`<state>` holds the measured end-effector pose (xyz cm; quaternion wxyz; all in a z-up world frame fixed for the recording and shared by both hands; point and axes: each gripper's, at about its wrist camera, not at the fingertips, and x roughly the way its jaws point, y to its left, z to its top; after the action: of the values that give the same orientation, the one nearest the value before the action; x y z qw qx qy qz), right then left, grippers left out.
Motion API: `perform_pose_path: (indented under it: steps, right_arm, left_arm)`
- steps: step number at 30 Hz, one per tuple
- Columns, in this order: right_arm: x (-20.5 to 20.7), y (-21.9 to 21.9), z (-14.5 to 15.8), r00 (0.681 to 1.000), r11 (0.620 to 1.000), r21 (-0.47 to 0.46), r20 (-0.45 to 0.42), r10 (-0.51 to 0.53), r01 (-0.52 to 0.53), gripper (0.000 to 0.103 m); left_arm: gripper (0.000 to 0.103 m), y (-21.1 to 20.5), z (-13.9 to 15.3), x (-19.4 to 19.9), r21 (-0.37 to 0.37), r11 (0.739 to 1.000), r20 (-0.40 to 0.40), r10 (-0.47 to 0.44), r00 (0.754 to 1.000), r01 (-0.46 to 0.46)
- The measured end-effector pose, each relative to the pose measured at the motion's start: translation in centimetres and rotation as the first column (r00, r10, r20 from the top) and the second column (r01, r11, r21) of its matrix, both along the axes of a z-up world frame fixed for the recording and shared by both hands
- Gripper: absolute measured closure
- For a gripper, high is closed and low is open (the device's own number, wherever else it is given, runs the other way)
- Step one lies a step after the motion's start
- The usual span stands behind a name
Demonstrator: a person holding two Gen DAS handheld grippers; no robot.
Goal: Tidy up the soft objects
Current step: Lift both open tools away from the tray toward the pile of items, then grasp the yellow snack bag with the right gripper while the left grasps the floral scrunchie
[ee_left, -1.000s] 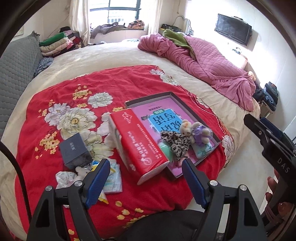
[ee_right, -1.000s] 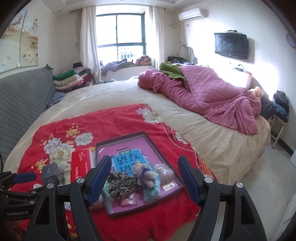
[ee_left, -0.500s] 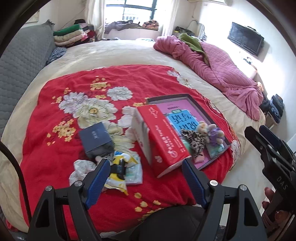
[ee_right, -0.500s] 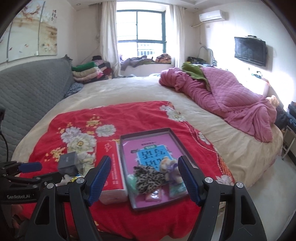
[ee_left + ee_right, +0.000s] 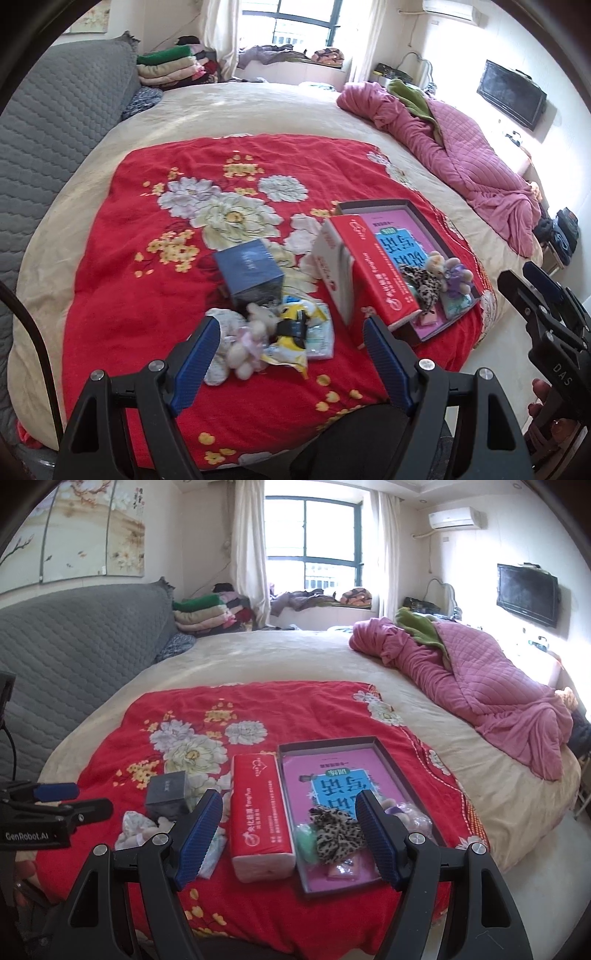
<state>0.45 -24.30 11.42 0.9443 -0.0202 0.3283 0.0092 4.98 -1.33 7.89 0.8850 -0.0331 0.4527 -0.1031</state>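
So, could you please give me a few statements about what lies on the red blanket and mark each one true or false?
1. The leopard-print scrunchie lies inside the tray. True.
2. The red tissue pack lies inside the tray. False: it lies on the red blanket, beside the tray.
3. The left gripper is open and holds nothing. True.
4. The dark blue box sits in the tray. False: it stands on the blanket, left of the tissue pack.
5. The right gripper grips the scrunchie. False: it is open, holding nothing.

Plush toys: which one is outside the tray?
The cream plush lying on the red blanket beside the blue box; the purple one sits inside the tray.
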Motion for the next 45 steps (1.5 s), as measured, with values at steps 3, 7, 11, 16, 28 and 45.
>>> perform_pose_path:
  steps: [3,7,11,16,28,45]
  right_arm:
    - [0.0,0.8,0.0,1.000,1.000,-0.004,-0.002,0.021,-0.021,0.027]
    - [0.0,1.8,-0.3,0.999,0.999,0.001,-0.010,0.050,-0.050,0.027]
    - [-0.1,3.3,-0.7,0.996,0.996,0.006,-0.023,0.087,-0.086,0.027]
    - [0.3,5.4,-2.0,0.989,0.991,0.011,-0.056,0.134,-0.134,0.027]
    - [2.6,10.0,-8.0,0.952,0.975,0.071,-0.212,0.221,-0.210,0.027]
    - [10.2,14.5,-17.0,0.913,0.996,-0.004,-0.400,0.083,-0.092,0.027]
  left_arm:
    - [0.024,1.5,-0.1,0.0,0.000,1.000,-0.003,0.028,1.000,-0.028]
    - [0.024,3.7,-0.5,0.0,-0.002,0.997,-0.015,0.073,0.997,-0.073]
    - [0.024,5.6,-0.9,0.1,0.007,0.994,-0.017,0.109,0.994,-0.109]
    - [0.024,7.9,-2.5,0.2,0.005,0.989,-0.042,0.150,0.988,-0.150]
    - [0.022,10.1,-9.3,1.6,0.003,0.984,-0.150,0.177,0.973,-0.179]
    - [0.022,11.6,-16.0,5.7,-0.081,0.969,-0.276,0.205,0.939,-0.235]
